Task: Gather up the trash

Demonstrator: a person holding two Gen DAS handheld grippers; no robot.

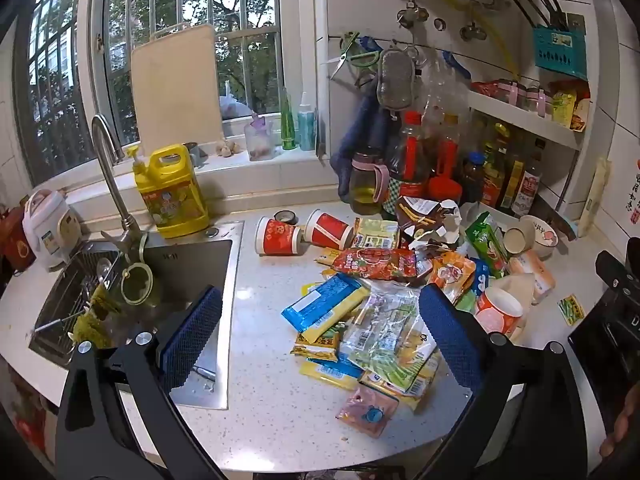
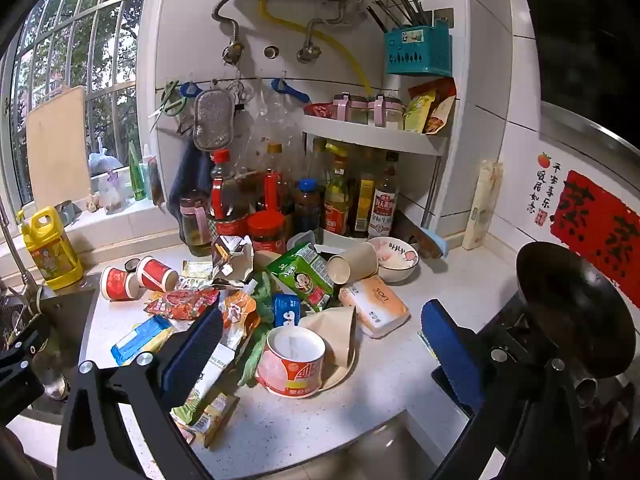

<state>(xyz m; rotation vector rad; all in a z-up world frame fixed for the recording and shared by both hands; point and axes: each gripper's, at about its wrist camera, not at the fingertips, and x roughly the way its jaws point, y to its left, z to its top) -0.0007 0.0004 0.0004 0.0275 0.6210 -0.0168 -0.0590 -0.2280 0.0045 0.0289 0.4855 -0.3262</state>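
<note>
A heap of trash lies on the white counter [image 1: 272,408]: snack wrappers [image 1: 384,336], a blue and yellow packet [image 1: 324,306], two red paper cups [image 1: 278,236] on their sides, a green carton [image 2: 302,272], a red instant-noodle bowl [image 2: 292,362] and a tissue pack [image 2: 374,306]. My left gripper [image 1: 320,336] is open and empty, held above the wrappers near the front edge. My right gripper [image 2: 324,354] is open and empty, held above the noodle bowl. The heap also shows in the right wrist view [image 2: 188,304].
A steel sink [image 1: 188,264] with a tap [image 1: 112,176] lies left of the heap, a yellow detergent jug [image 1: 172,192] behind it. Sauce bottles [image 2: 340,200] and a shelf [image 2: 376,136] crowd the back corner. A black wok [image 2: 576,312] sits at the right.
</note>
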